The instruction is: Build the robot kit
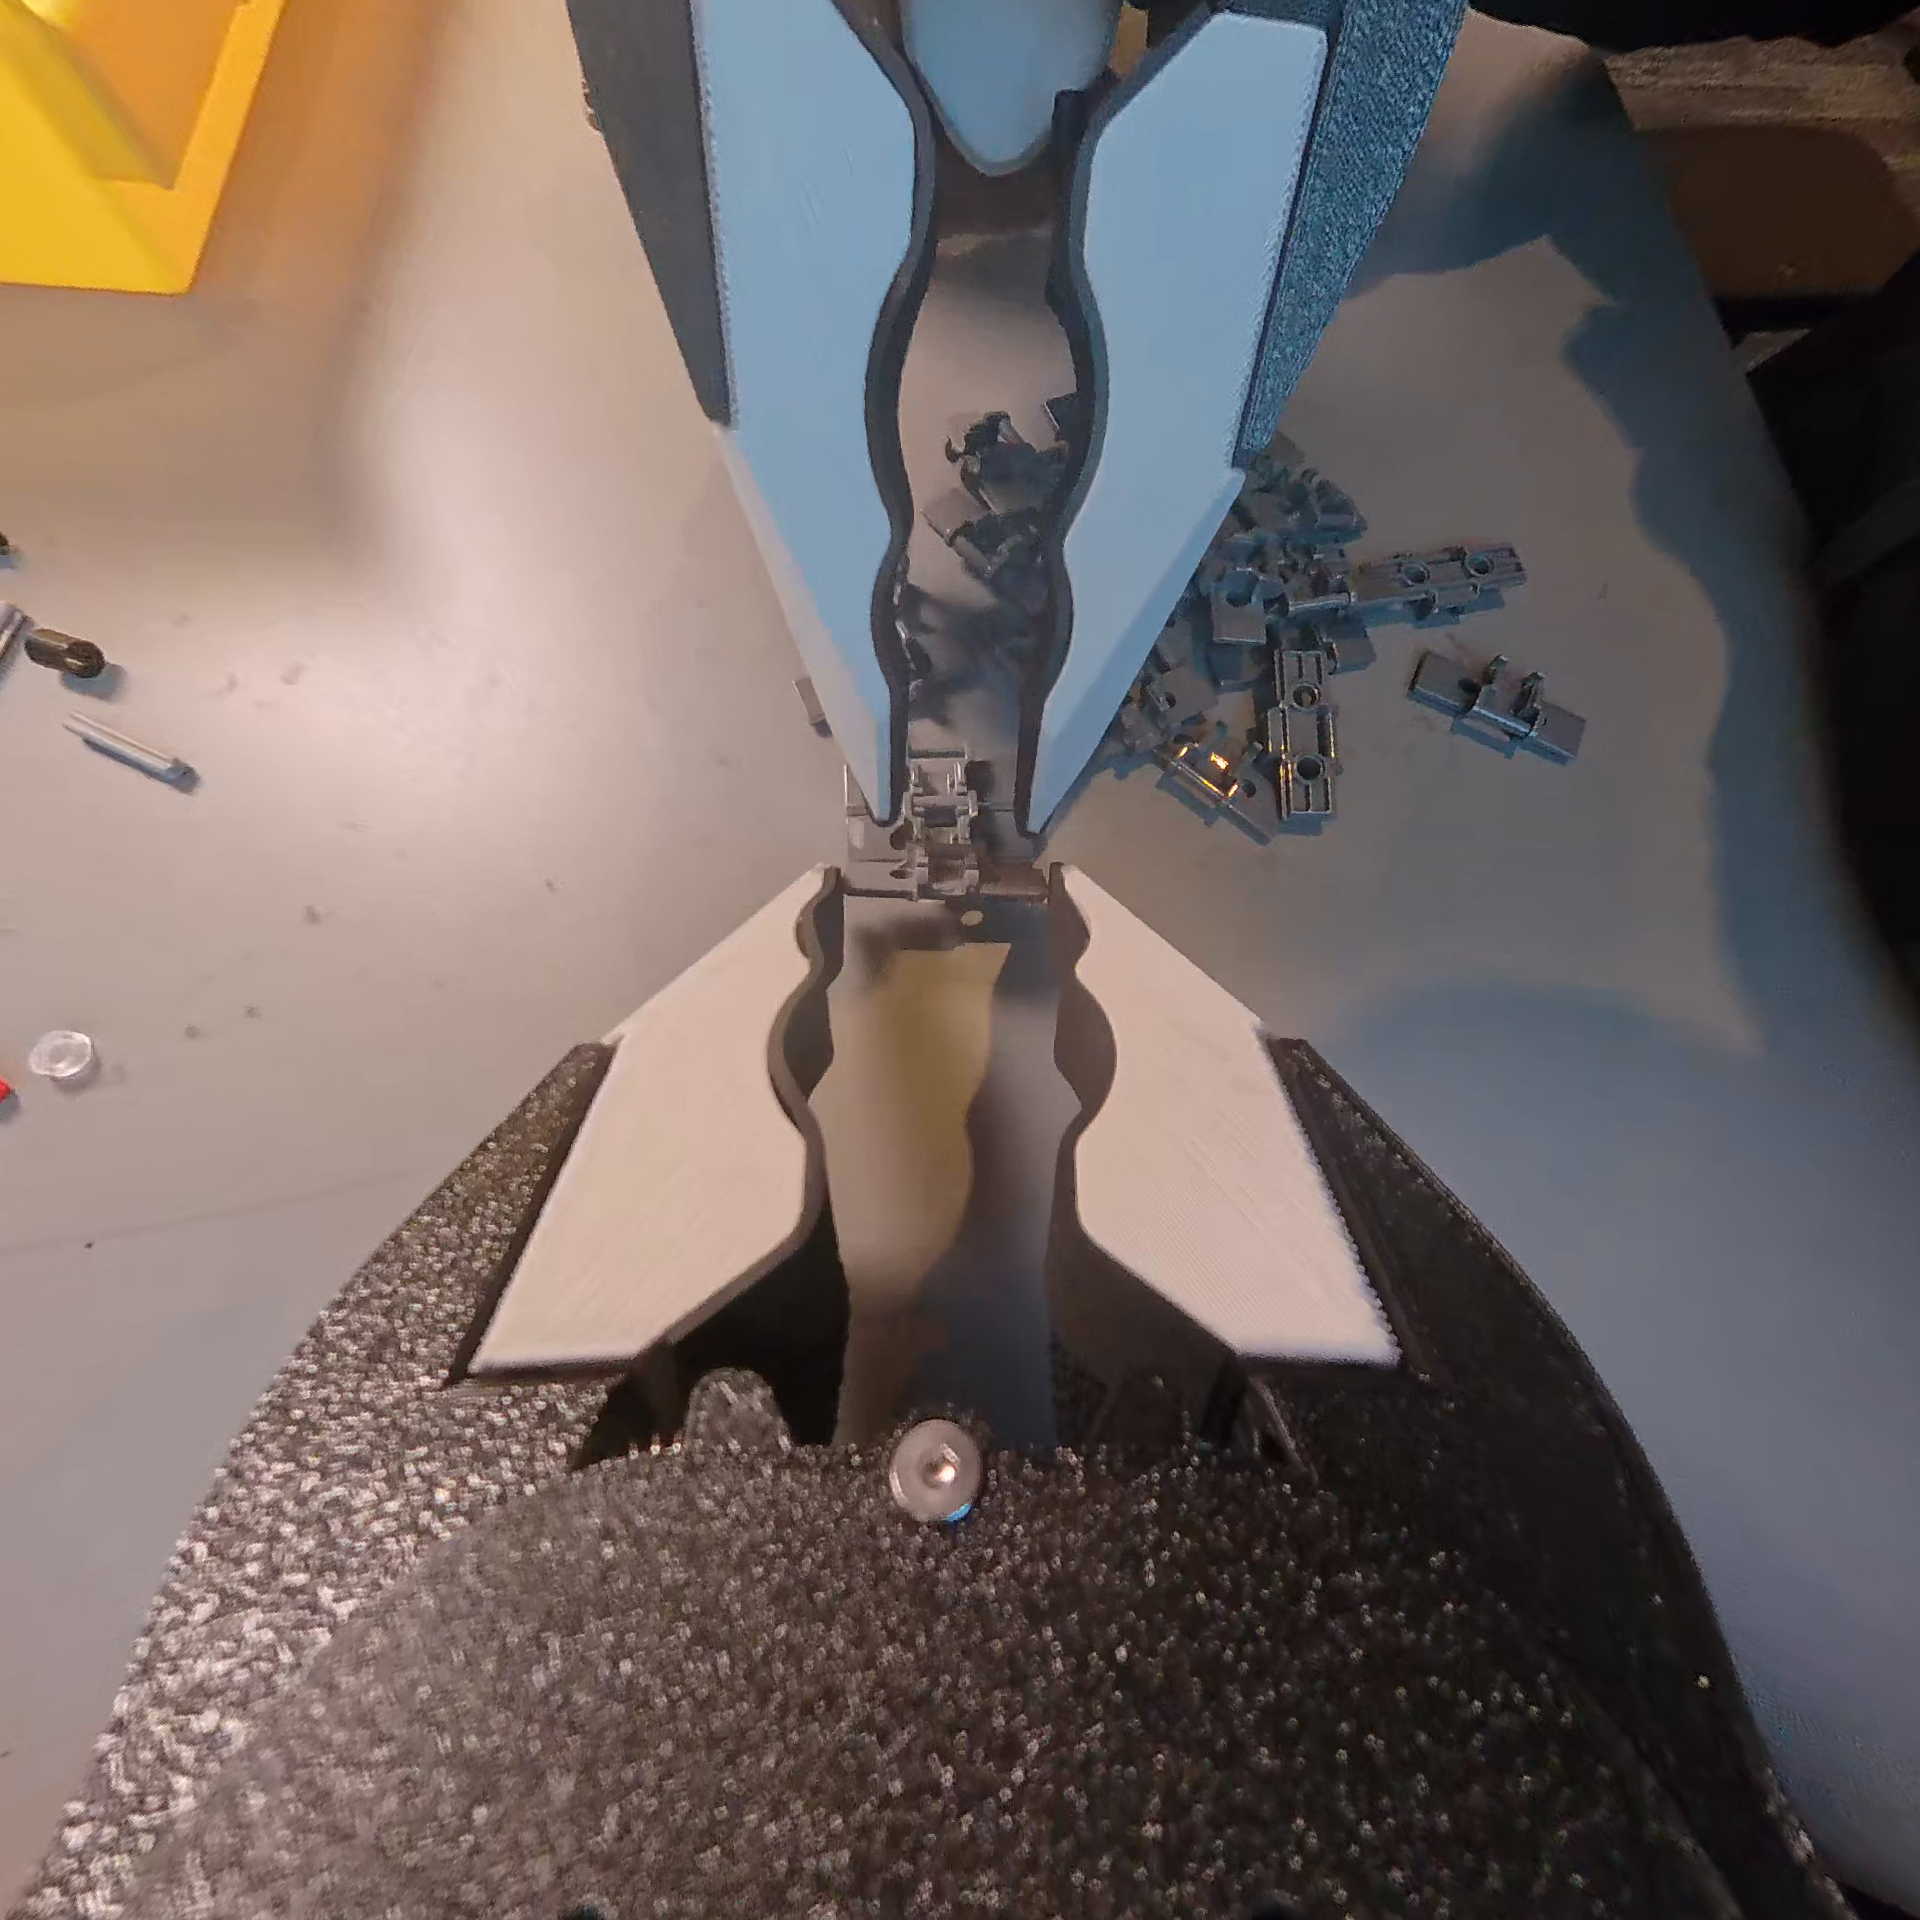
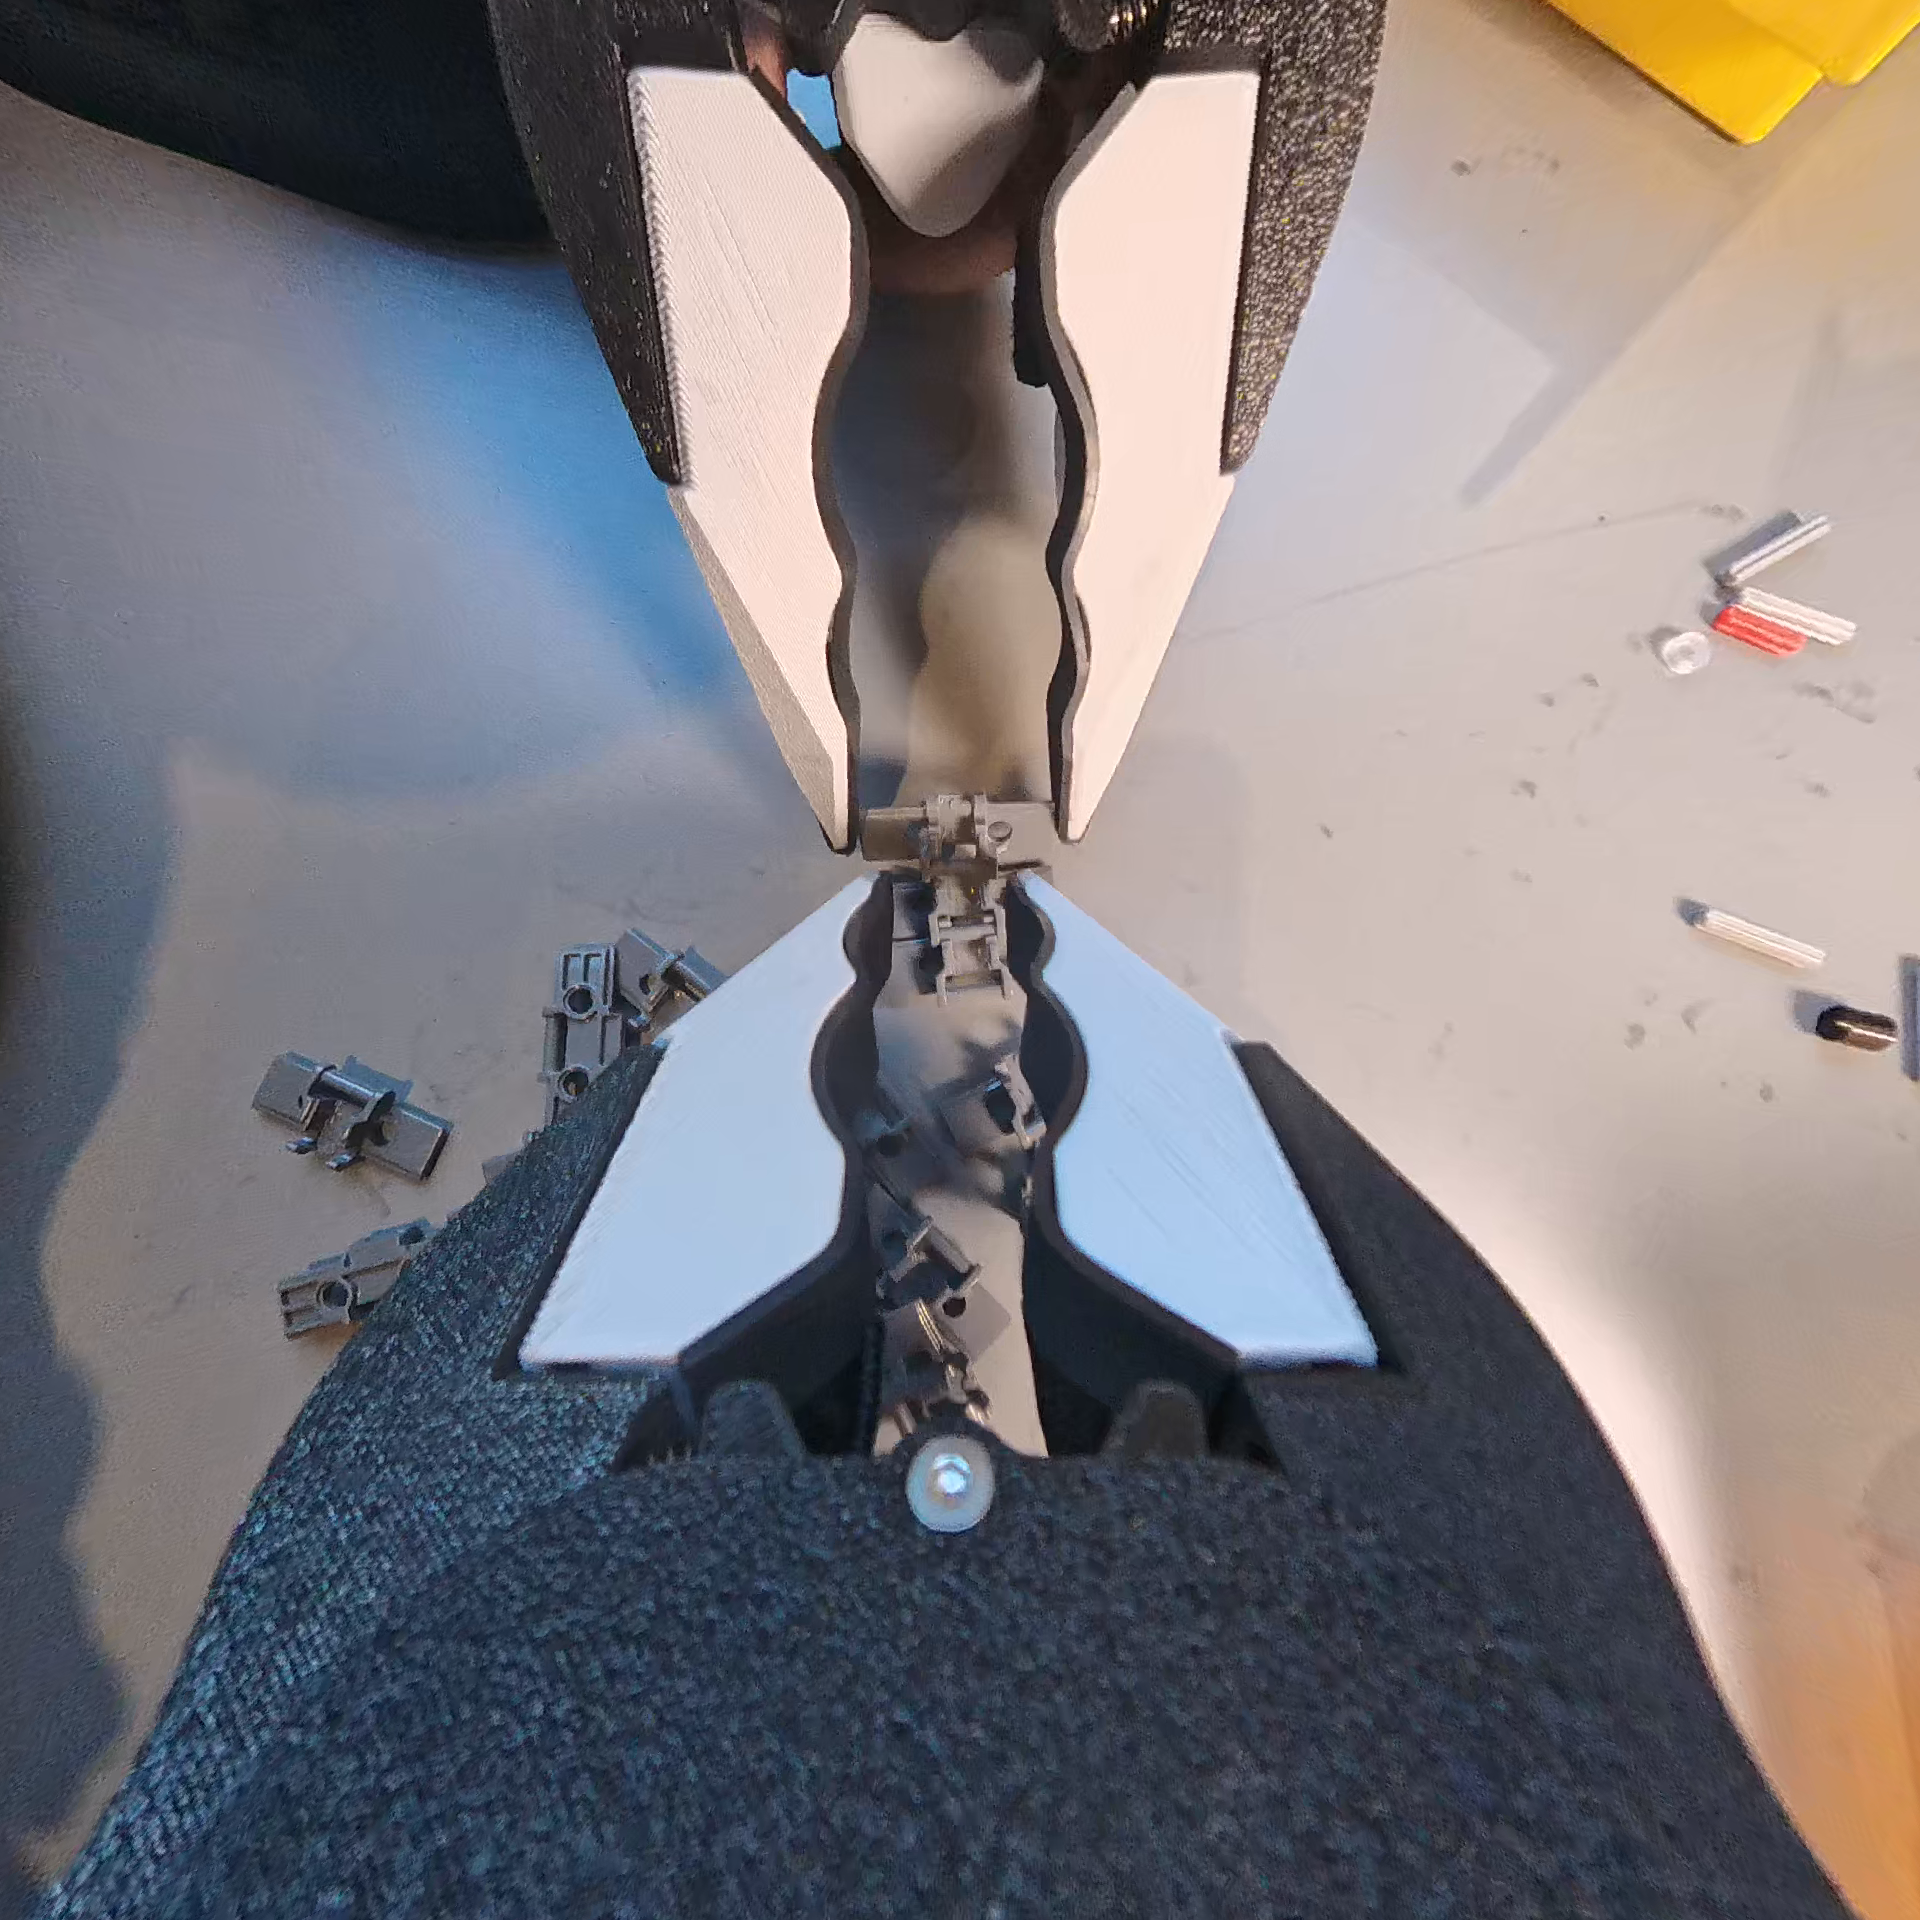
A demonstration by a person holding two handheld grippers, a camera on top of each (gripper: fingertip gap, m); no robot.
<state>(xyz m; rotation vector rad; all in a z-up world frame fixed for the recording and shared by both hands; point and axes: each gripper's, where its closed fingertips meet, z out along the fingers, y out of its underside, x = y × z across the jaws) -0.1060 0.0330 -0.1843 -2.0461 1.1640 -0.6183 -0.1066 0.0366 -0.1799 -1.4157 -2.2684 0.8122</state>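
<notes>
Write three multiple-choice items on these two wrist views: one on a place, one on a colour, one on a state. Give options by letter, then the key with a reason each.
1. Where does the pile of grey track links lie in the left wrist view?
A. behind the right gripper, to the right
B. inside the yellow bin
C. beside the clear round stud

2. What colour is the bin at the top right of the right wrist view?
A. red
B. yellow
C. green

3. How does the left gripper stand?
A. wide open over bare table
B. lying on its side
C. shut on a grey link piece

Key: 1 A, the links spread out past the far gripper's fingers. 2 B, its walls are plainly yellow. 3 C, both fingertips press the piece's ends, and the right gripper grips a link joined to it.
</notes>
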